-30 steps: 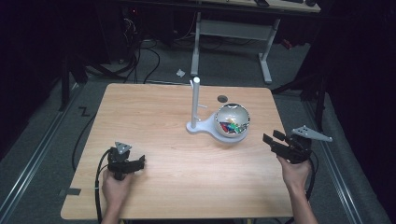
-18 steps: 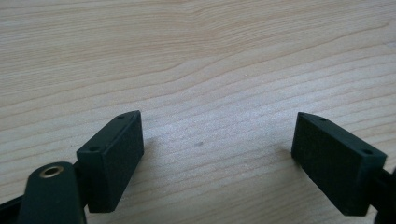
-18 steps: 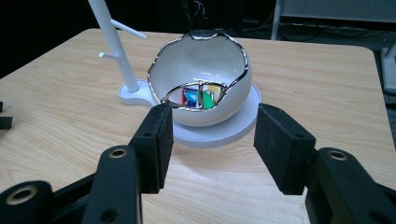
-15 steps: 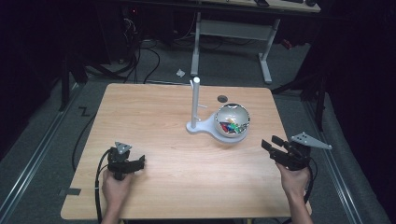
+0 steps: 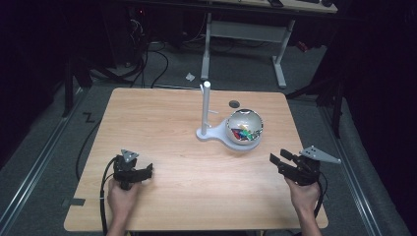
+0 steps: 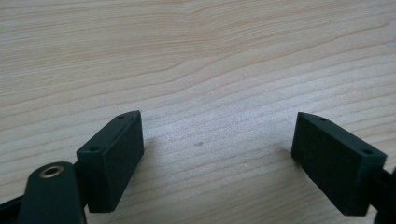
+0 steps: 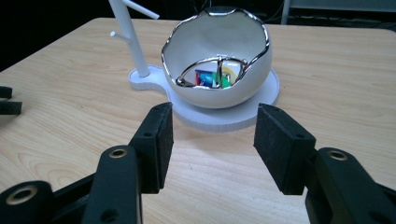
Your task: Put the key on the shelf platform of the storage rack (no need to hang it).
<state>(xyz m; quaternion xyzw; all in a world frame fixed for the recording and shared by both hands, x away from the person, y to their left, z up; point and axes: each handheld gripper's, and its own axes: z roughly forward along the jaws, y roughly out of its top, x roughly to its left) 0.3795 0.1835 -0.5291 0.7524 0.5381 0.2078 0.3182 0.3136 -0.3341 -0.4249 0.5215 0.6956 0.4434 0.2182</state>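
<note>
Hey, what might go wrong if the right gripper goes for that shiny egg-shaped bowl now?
The bowl looks wider than the gap between the right gripper fingers, and its glossy round wall could slip. It sits loosely on the white stand, so a nudge may tip it and spill the colourful pieces. The thin post stands close beside it.
</note>
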